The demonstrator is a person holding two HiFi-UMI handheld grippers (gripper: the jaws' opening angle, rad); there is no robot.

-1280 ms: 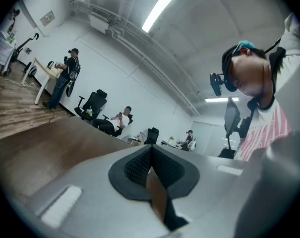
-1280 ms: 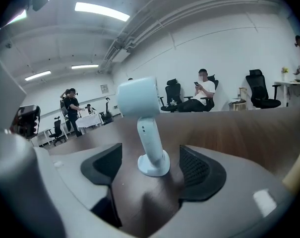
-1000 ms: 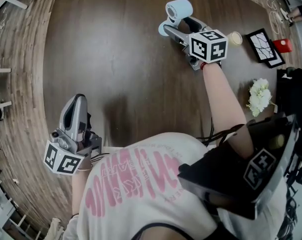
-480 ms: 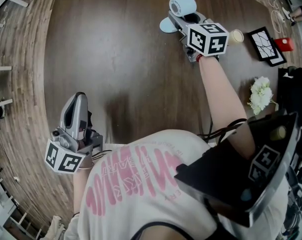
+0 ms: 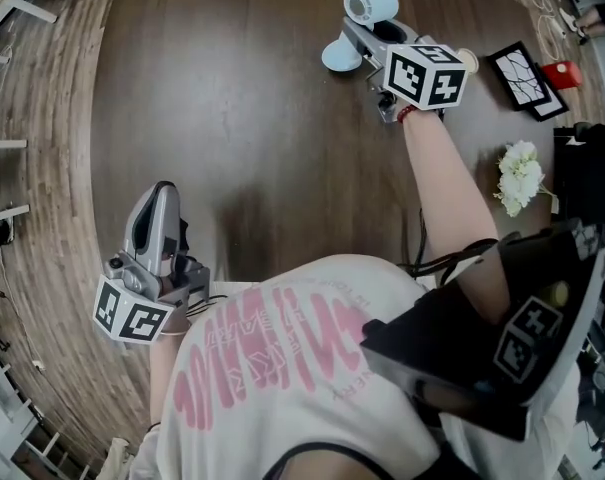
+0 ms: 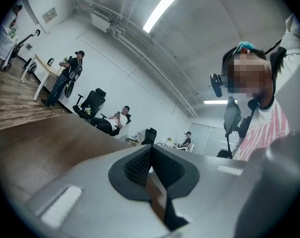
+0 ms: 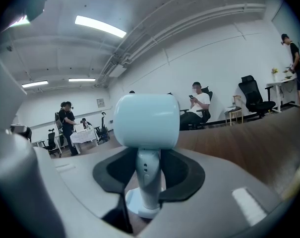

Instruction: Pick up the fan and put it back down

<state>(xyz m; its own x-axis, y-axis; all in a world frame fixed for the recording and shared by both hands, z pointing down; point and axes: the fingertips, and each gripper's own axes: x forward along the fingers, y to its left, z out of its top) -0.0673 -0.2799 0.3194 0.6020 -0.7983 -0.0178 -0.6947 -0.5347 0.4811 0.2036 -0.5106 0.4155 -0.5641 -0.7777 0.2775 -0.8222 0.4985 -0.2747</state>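
Observation:
The fan (image 5: 370,4) is small and pale blue, with a round head, a slim white stem and a disc base. It sits at the far side of the dark round table (image 5: 232,118). My right gripper (image 5: 362,36) has the stem between its black pads, and its jaws are closing on it. In the right gripper view the fan (image 7: 146,120) stands upright in the right gripper (image 7: 149,180), pads pressed to both sides of the stem. My left gripper (image 5: 162,193) hovers near the table's near edge, shut and empty. In its own view the left gripper (image 6: 150,170) has its pads together.
At the table's far right lie a black picture frame (image 5: 522,73), a red item (image 5: 564,73), a small cream cylinder (image 5: 469,60) and white flowers (image 5: 520,188). Several people sit and stand in the room beyond, with office chairs.
My right gripper has shut on the fan's stem and risen with it; the fan has shifted toward the far edge in the head view. The left gripper has stayed put.

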